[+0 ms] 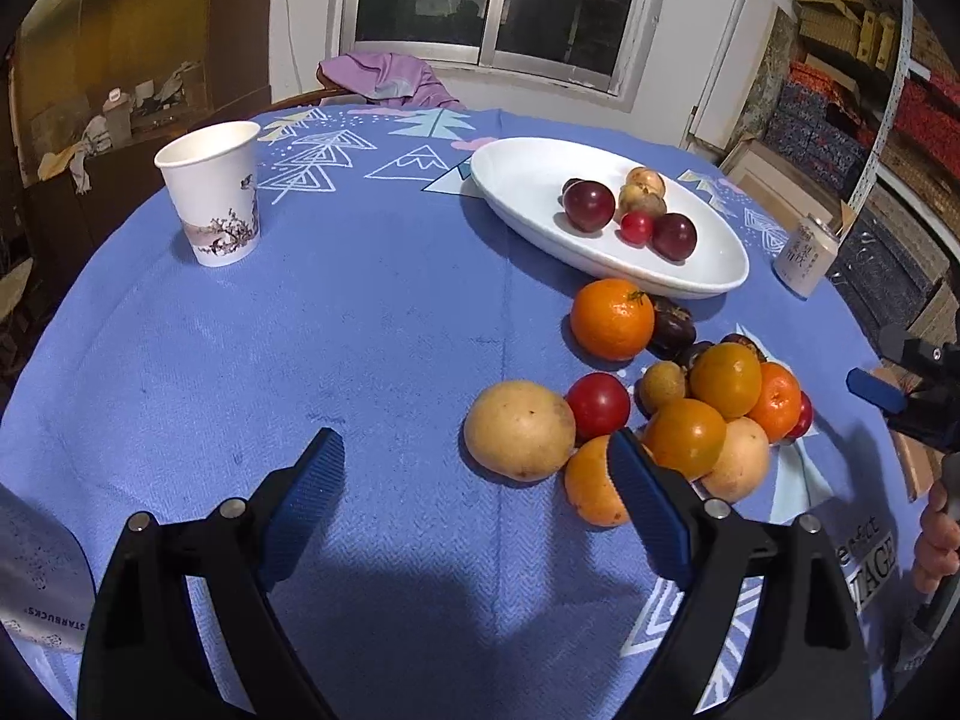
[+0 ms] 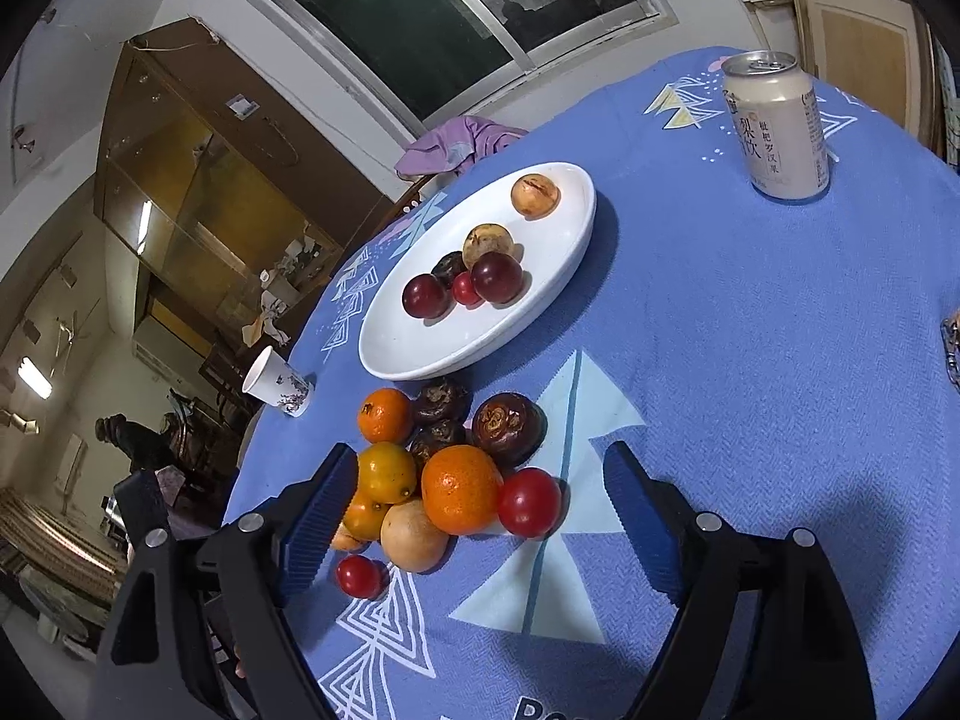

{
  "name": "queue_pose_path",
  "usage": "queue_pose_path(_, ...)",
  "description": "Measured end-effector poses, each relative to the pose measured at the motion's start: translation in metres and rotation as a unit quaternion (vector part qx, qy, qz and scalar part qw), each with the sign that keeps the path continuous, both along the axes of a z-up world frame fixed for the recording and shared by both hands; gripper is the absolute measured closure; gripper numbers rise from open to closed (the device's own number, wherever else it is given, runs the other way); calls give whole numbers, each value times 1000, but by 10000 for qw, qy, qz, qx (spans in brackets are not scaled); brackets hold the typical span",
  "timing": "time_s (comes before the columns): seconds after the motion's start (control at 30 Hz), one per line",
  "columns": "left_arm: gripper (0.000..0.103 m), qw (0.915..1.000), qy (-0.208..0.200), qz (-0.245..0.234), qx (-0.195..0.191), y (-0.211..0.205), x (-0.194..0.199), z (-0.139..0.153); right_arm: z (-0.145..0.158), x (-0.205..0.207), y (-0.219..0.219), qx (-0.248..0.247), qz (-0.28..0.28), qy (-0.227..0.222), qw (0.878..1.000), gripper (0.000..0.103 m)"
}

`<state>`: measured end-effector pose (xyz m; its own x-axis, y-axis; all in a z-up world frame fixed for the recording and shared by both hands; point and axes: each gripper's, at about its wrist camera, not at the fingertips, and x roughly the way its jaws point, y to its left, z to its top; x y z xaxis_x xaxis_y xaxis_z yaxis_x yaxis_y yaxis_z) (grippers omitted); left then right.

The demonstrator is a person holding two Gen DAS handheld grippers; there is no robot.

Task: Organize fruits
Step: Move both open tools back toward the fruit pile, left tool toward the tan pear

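Your table [image 1: 300,360], under its blue tree-print cloth, carries everything, and the layout reads as a sort half done. The white oval dish [image 1: 528,180] sits toward the far side as the collecting place: it already holds two dark red plums, a small red fruit, two tan-skinned fruits and, in the right wrist view, one dark one.

The rest waits in a loose heap [image 2: 444,480] on the cloth just in front of the dish: mandarins, yellow-orange citrus, pale round fruits, red tomato-like ones and dark brown water chestnuts. They touch and lean on each other, so lifting one may set its neighbours rolling.

A paper cup [image 1: 210,192] stands well apart on the left and a drink can [image 2: 777,126] beyond the dish; both seem to be bystanders.

Your left tool [image 1: 480,450] hovers low over bare cloth, fingers spread wide and empty, its right finger overlapping the heap's near orange in view; I cannot tell if it touches. Your right tool [image 2: 480,468] is likewise spread and empty, tilted, with the heap's mandarin [image 2: 461,489] and red fruit [image 2: 529,501] between its fingers, which I judge is the next pick.
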<state>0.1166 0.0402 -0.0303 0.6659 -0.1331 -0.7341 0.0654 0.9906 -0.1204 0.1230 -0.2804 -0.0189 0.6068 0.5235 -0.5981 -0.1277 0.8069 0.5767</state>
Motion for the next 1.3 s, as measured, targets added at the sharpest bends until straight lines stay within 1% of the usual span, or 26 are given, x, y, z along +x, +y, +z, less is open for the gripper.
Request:
queue_pose_path(0.07,16,9995,-59,-24,313,-8,1,-2,1,0,1,-13,13,-16,10000,17)
queue_pose_path(0.13,16,9975,-124,69,699,-12,3,-5,1,0,2,-26,29,-17,10000,17)
queue_pose_path(0.17,16,9964,-139,123,832,-12,4,-5,1,0,2,-30,36,-12,10000,17)
queue_pose_path(0.2,11,9954,-152,160,930,-11,6,-6,1,0,3,-27,44,-9,10000,17)
queue_pose_path(0.33,8,9955,-203,269,882,2,11,-1,2,0,3,-8,55,-28,10000,17)
queue_pose_path(0.4,7,9933,-355,536,956,13,10,5,3,0,2,12,45,-41,10000,17)
queue_pose_path(0.43,7,9914,-398,773,981,22,10,7,3,-1,1,26,40,-49,10000,17)
queue_pose_path(0.47,8,9907,-369,935,916,30,11,7,3,-1,1,34,39,-53,10000,17)
queue_pose_path(0.5,9,9920,-301,997,712,38,11,7,4,-1,1,38,40,-60,10000,17)
queue_pose_path(0.53,9,9944,-232,934,432,42,10,7,4,-1,1,43,50,-69,10000,17)
queue_pose_path(0.57,9,9967,-200,774,171,42,9,7,5,-1,1,44,62,-86,9999,17)
queue_pose_path(0.6,9,9977,-236,629,126,37,8,8,6,-2,1,35,65,-102,9999,17)
queue_pose_path(0.63,9,9981,-320,462,266,27,5,9,6,-2,1,22,65,-114,9999,17)
queue_pose_path(0.73,9,9943,-442,221,940,1,2,5,6,-2,1,22,66,-108,9999,17)
queue_pose_path(0.77,9,9937,-394,156,1038,-5,3,1,6,-2,1,19,68,-109,9999,17)
queue_pose_path(0.87,9,9943,-224,38,1039,-11,7,-6,8,-3,2,-12,77,-148,9999,17)
queue_pose_path(0.93,16,9954,-191,-35,942,-12,8,-6,8,-3,2,-13,88,-154,9998,17)
queue_pose_path(0.97,22,9958,-157,-98,895,-13,9,-8,8,-3,3,-15,89,-149,9998,17)
queue_pose_path(1.03,27,9963,-103,-239,825,-16,10,-10,7,-3,3,-21,84,-136,9999,17)
queue_pose_path(1.07,32,9963,-109,-290,805,-17,9,-11,7,-3,3,-20,86,-131,9999,17)
queue_pose_path(1.17,34,9963,-130,-327,782,-21,13,-11,7,-2,4,-40,97,-139,9998,17)
queue_pose_path(1.23,36,9976,-72,-375,577,-19,19,-12,6,-2,5,-70,115,-137,9998,17)
queue_pose_path(1.27,39,9982,-20,-407,434,-18,23,-13,6,-2,5,-93,125,-137,9998,17)
queue_pose_path(1.3,45,9985,19,-450,324,-17,26,-14,5,-2,6,-107,133,-138,9998,17)
